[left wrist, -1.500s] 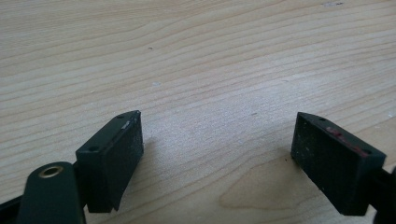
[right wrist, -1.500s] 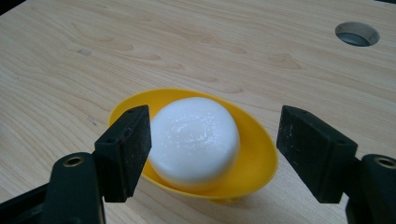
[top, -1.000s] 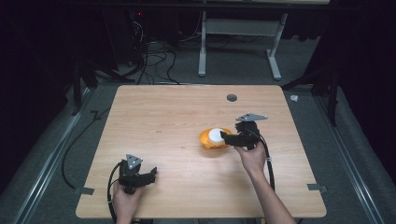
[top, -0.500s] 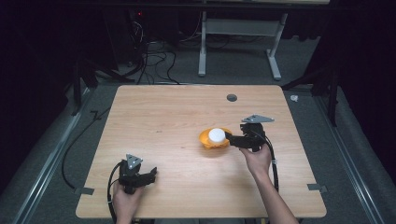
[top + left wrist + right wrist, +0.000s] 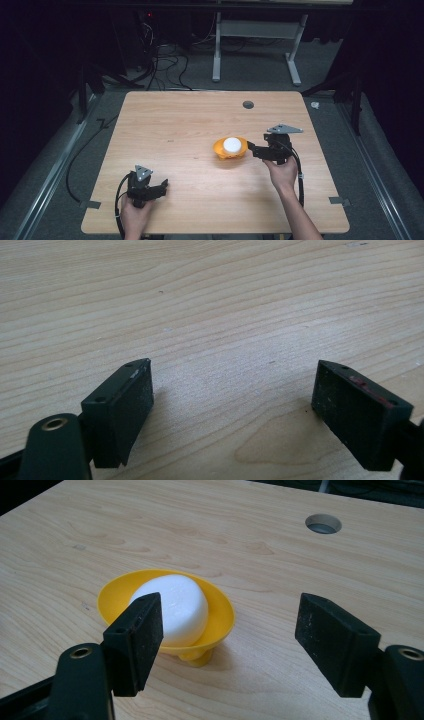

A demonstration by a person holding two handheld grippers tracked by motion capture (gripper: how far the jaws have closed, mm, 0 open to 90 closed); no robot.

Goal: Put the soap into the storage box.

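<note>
**Right gripper drawn back from the soap dish**

While the left gripper (image 5: 161, 188) rests near the tabletop's (image 5: 175, 125) front edge, jaws apart and empty, the right gripper (image 5: 251, 148) has slid away to the right of the yellow dish (image 5: 229, 149). Its jaws stand apart, gripping nothing. A white soap bar (image 5: 172, 607) sits in the dish, right of centre. Judging by this, the placing looks finished.
</note>
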